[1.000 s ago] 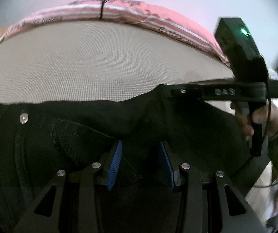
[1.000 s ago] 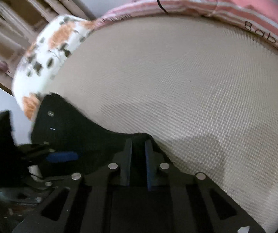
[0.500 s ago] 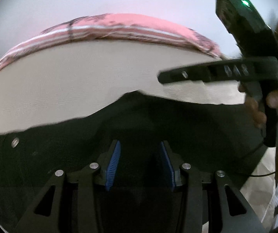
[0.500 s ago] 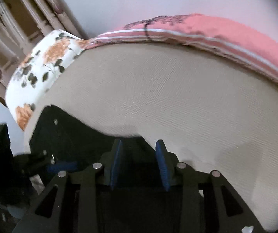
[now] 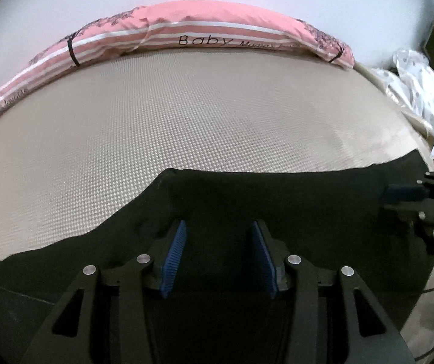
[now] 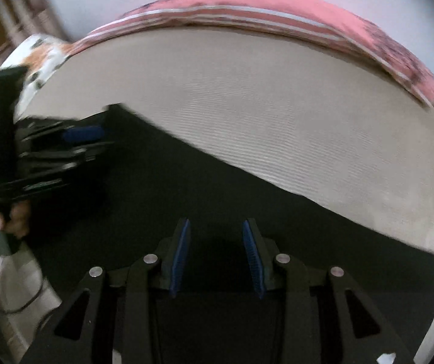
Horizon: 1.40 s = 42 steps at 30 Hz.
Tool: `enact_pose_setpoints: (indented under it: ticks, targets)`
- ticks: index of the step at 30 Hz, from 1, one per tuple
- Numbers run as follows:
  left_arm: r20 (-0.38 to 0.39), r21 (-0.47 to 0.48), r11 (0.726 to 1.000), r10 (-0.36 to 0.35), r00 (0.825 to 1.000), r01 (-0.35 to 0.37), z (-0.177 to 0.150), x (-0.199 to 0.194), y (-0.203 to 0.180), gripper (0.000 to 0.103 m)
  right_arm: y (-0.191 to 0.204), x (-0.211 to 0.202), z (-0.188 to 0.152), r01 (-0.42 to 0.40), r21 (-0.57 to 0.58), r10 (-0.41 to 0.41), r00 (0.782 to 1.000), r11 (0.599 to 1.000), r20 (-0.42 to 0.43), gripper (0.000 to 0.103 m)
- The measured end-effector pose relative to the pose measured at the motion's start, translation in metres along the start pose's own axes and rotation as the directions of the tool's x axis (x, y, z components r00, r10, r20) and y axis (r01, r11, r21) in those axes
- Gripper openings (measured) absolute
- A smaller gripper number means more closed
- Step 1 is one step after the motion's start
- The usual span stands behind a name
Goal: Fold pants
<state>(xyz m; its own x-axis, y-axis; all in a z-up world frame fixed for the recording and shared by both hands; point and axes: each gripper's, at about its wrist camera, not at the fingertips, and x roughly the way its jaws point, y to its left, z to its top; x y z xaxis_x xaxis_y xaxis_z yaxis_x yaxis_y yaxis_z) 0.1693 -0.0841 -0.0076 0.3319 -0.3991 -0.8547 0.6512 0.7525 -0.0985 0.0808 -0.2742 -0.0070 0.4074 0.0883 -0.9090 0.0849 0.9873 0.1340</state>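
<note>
Pants point(image 5: 277, 206): black, spread flat on the bed under and ahead of both sets of jaws; 1 metal rivet shows far left of the left jaws.
Left gripper point(image 5: 219, 253): jaws apart and opening, blue pads over the dark cloth, no fold visibly pinched between them.
Right gripper point(image 6: 217, 254): jaws apart, blue pads clear of the cloth beneath them.
Bed point(image 5: 186, 127): beige textured mat beyond the jaws of both grippers.
Pink striped pillow point(image 5: 204, 27): along the far edge, well ahead of the jaws, lettered "Baby".
Floral pillow point(image 6: 44, 51): far left of the right jaws, blurred.
Hand point(image 6: 7, 215): left of the right jaws, gripping the other tool's handle.
</note>
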Motion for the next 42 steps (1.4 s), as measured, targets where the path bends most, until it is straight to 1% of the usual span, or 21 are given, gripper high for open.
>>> enact_pose_setpoints:
  ticks: [1, 3, 4, 7, 10, 13, 16, 18, 20, 22, 26, 28, 31, 32, 33, 35, 36, 37, 39, 40, 42]
  targets:
    - [0.002, 0.006, 1.0, 0.008, 1.0, -0.008, -0.001, 0.0, -0.001, 0.047, -0.007, 0.006, -0.001, 0.028, 0.027, -0.028, 1.0, 0.999, -0.001, 0.034]
    - [0.003, 0.004, 1.0, 0.015, 1.0, -0.015, -0.004, -0.001, -0.002, 0.047, -0.011, 0.009, 0.0, 0.017, 0.033, -0.018, 0.999, 0.999, 0.026, 0.033]
    - [-0.001, -0.004, 1.0, 0.015, 1.0, -0.015, -0.003, -0.001, -0.001, 0.047, -0.01, 0.01, 0.001, 0.032, 0.025, -0.033, 0.999, 0.999, 0.036, 0.033]
    - [-0.012, -0.016, 1.0, 0.024, 1.0, -0.024, -0.001, 0.0, -0.001, 0.047, -0.009, 0.013, 0.006, 0.039, 0.019, -0.04, 0.998, 0.999, 0.051, 0.04]
    - [-0.024, -0.03, 0.999, 0.041, 0.999, -0.042, 0.0, 0.0, -0.003, 0.047, -0.005, 0.019, 0.014, 0.058, 0.007, -0.058, 0.996, 0.998, 0.062, 0.043]
    - [-0.036, -0.037, 0.997, 0.059, 0.998, -0.061, 0.0, -0.002, -0.006, 0.047, -0.005, 0.018, 0.023, 0.034, 0.034, -0.036, 0.998, 0.999, 0.051, 0.044]
    - [-0.04, -0.049, 0.997, 0.065, 0.997, -0.067, -0.005, -0.015, -0.007, 0.047, -0.012, -0.007, 0.018, -0.007, 0.091, 0.0, 0.997, 0.996, 0.073, 0.044]
    - [-0.031, -0.052, 0.997, 0.063, 0.998, -0.064, -0.012, -0.029, -0.007, 0.047, -0.017, -0.027, 0.007, -0.009, 0.095, 0.001, 0.997, 0.995, 0.082, 0.044]
    - [-0.035, -0.053, 0.996, 0.068, 0.997, -0.069, -0.023, -0.044, -0.008, 0.047, -0.017, -0.041, -0.008, -0.001, 0.094, -0.006, 0.998, 0.996, 0.068, 0.044]
    - [-0.04, -0.039, 0.997, 0.068, 0.997, -0.069, -0.034, -0.056, -0.011, 0.047, -0.011, -0.05, -0.03, 0.006, 0.06, -0.008, 0.999, 0.998, 0.042, 0.044]
    - [-0.058, 0.005, 0.994, 0.105, 0.993, -0.105, -0.064, -0.075, -0.015, 0.048, 0.005, -0.048, -0.071, 0.05, 0.012, -0.05, 0.999, 0.999, 0.0, 0.044]
    - [-0.079, -0.004, 0.992, 0.123, 0.989, -0.124, -0.078, -0.079, -0.009, 0.048, 0.005, -0.042, -0.089, 0.037, 0.044, -0.036, 0.999, 0.998, -0.015, 0.044]
    - [-0.12, -0.034, 0.986, 0.157, 0.98, -0.162, -0.096, -0.078, 0.008, 0.05, -0.003, -0.039, -0.105, 0.054, 0.076, -0.053, 0.999, 0.996, -0.012, 0.044]
    - [-0.128, -0.045, 0.984, 0.166, 0.978, -0.173, -0.101, -0.077, 0.015, 0.05, -0.009, -0.039, -0.108, 0.048, 0.095, -0.048, 0.999, 0.994, -0.003, 0.044]
    - [-0.114, -0.045, 0.982, 0.18, 0.977, -0.186, -0.104, -0.079, 0.021, 0.05, -0.015, -0.041, -0.111, 0.043, 0.118, -0.044, 0.999, 0.992, 0.005, 0.044]
    - [-0.099, -0.041, 0.979, 0.197, 0.975, -0.202, -0.107, -0.083, 0.027, 0.05, -0.032, -0.047, -0.116, 0.058, 0.174, -0.063, 0.998, 0.983, 0.022, 0.044]
    - [-0.101, -0.052, 0.978, 0.195, 0.975, -0.201, -0.107, -0.084, 0.029, 0.05, -0.039, -0.05, -0.117, 0.046, 0.202, -0.055, 0.998, 0.978, 0.038, 0.044]
    - [-0.104, -0.067, 0.978, 0.192, 0.976, -0.199, -0.106, -0.085, 0.03, 0.05, -0.05, -0.058, -0.122, 0.01, 0.251, -0.029, 0.997, 0.968, 0.069, 0.044]
    - [-0.102, -0.094, 0.977, 0.184, 0.978, -0.193, -0.103, -0.089, 0.028, 0.05, -0.07, -0.073, -0.131, -0.071, 0.357, 0.03, 0.992, 0.931, 0.12, 0.044]
    - [-0.096, -0.096, 0.978, 0.176, 0.98, -0.186, -0.101, -0.091, 0.026, 0.05, -0.082, -0.082, -0.137, -0.105, 0.412, 0.051, 0.989, 0.905, 0.14, 0.044]
    - [-0.08, -0.08, 0.985, 0.149, 0.986, -0.155, -0.094, -0.095, 0.014, 0.051, -0.103, -0.097, -0.152, -0.139, 0.493, 0.066, 0.984, 0.859, 0.163, 0.044]
